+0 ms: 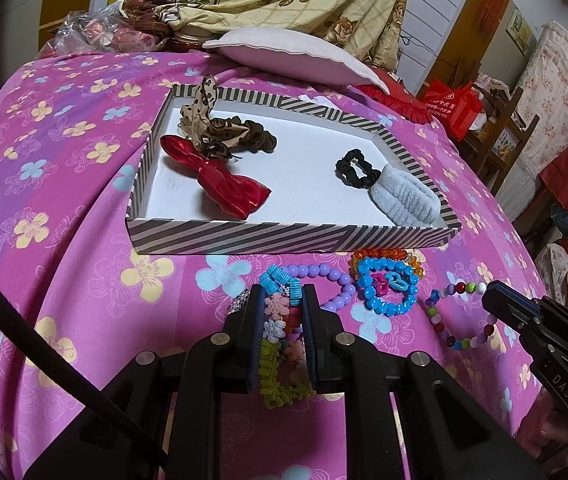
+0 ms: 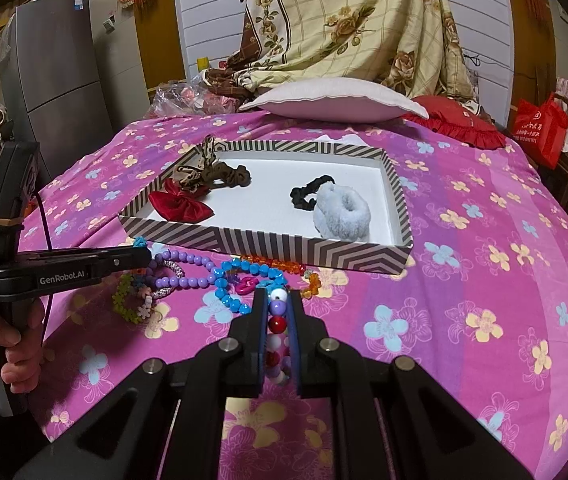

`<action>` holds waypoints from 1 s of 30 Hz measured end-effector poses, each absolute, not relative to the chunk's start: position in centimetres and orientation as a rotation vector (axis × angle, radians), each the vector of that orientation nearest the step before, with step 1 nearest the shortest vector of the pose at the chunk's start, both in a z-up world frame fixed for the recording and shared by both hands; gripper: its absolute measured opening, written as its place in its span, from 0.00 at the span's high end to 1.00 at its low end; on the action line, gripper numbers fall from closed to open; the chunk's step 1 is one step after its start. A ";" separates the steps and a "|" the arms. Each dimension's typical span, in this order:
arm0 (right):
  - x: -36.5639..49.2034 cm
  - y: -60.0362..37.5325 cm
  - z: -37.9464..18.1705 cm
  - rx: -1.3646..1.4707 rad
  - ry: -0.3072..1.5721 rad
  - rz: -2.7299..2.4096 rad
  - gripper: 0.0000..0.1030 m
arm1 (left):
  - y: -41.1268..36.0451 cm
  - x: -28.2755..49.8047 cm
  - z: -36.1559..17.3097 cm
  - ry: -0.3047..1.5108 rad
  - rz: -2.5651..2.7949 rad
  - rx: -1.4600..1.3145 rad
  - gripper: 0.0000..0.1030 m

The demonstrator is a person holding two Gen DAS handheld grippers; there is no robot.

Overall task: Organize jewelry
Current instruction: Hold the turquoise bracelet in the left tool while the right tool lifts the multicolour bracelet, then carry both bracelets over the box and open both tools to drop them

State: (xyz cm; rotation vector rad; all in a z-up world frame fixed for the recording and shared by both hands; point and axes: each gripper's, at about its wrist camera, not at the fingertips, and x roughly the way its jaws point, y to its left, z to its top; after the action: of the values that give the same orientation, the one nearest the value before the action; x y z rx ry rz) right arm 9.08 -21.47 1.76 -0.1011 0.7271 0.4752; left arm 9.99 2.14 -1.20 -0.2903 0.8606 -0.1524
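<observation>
From the left wrist camera, the left gripper [image 1: 283, 294] is pinching a flower bracelet [image 1: 280, 344] of pink, pale blue and olive-green blossoms between its pressed-in fingers, just in front of the striped tray [image 1: 244, 236], which is sitting on the pink flowered bedspread [image 1: 64, 184]. Inside the tray, a red bow [image 1: 220, 182] and a leopard-print scrunchie [image 1: 208, 124] are lying at its left end, a black scrunchie [image 1: 356, 170] and a fluffy pale blue scrunchie [image 1: 406, 200] at its right end. Just in front of the tray's near wall, a purple bead bracelet [image 1: 332, 280], a blue bead bracelet [image 1: 388, 288] and an orange bead bracelet [image 1: 384, 256] are lying bunched together. The right gripper [image 1: 488, 294] is coming in from the right of them, its tip touching a multicoloured bead bracelet [image 1: 456, 320].

From the right wrist camera, the right gripper [image 2: 277, 298] is clamping the multicoloured bead bracelet [image 2: 277, 322] between its closed fingers, in front of the striped tray [image 2: 284, 244]. The blue bead bracelet [image 2: 232, 280] and purple bead bracelet [image 2: 184, 270] are resting just in front of the tray's near wall. The left gripper [image 2: 146, 258], held by a hand [image 2: 12, 344], is reaching in from the left with the flower bracelet [image 2: 134, 300] hanging at its tip.
</observation>
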 end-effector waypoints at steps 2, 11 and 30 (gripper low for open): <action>9.1 -21.5 1.7 -0.099 0.727 0.476 0.91 | 2.1 10.0 -1.2 0.860 -0.154 -0.290 1.00; 9.1 -21.5 1.8 -0.101 0.727 0.475 0.91 | 2.1 10.0 -1.2 0.860 -0.153 -0.290 1.00; 9.9 -22.9 5.3 0.024 0.652 0.487 0.91 | 2.0 8.7 2.9 0.779 -0.195 -0.288 1.00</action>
State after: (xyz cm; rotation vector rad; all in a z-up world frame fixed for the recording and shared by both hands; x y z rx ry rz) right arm 9.93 -22.87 5.28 0.0244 0.6519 0.4875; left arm 8.68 1.96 2.86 -0.2876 0.7795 -0.1949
